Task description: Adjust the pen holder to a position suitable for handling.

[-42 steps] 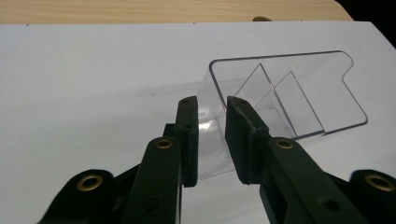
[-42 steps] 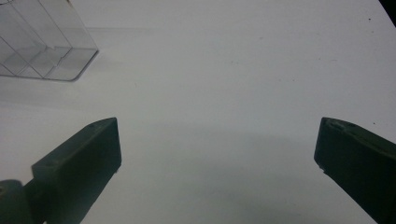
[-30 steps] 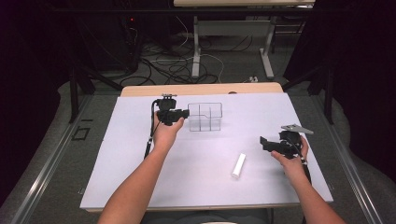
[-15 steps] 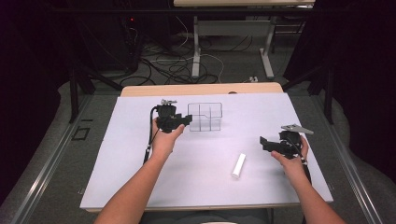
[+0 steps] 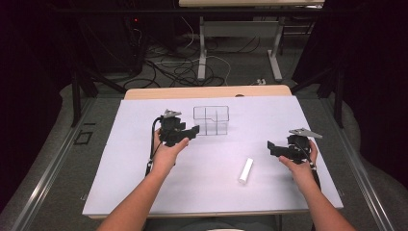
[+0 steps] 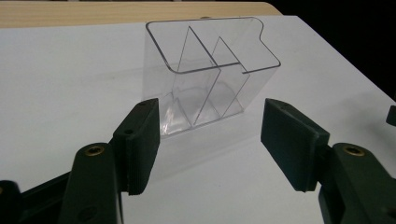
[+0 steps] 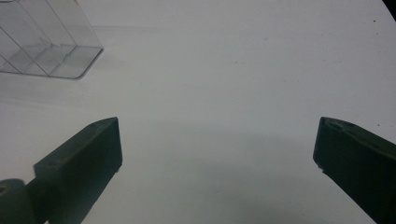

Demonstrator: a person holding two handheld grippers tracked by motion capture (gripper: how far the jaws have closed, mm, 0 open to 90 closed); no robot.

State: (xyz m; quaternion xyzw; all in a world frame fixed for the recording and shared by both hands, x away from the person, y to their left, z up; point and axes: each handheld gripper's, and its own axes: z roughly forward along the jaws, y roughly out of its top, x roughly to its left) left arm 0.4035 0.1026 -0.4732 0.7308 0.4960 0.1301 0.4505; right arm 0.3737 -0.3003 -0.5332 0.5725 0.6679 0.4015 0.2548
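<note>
Black jaws of the left gripper (image 5: 191, 131) stand parted and hold nothing, above the white table cover (image 5: 144, 192) at about the ten o'clock part of the surface. Just beyond its jaws, toward two o'clock from it, a clear plastic organiser (image 5: 211, 120) with inner dividers stands upright; in the left gripper view the organiser (image 6: 212, 74) sits ahead of the two pads, apart from both. The right gripper (image 5: 272, 147), at about four o'clock on the table, is spread wide and empty, its jaws pointing toward nine o'clock. A white cylinder (image 5: 246, 170) lies flat at roughly eight o'clock from that gripper, near it but not touching.
</note>
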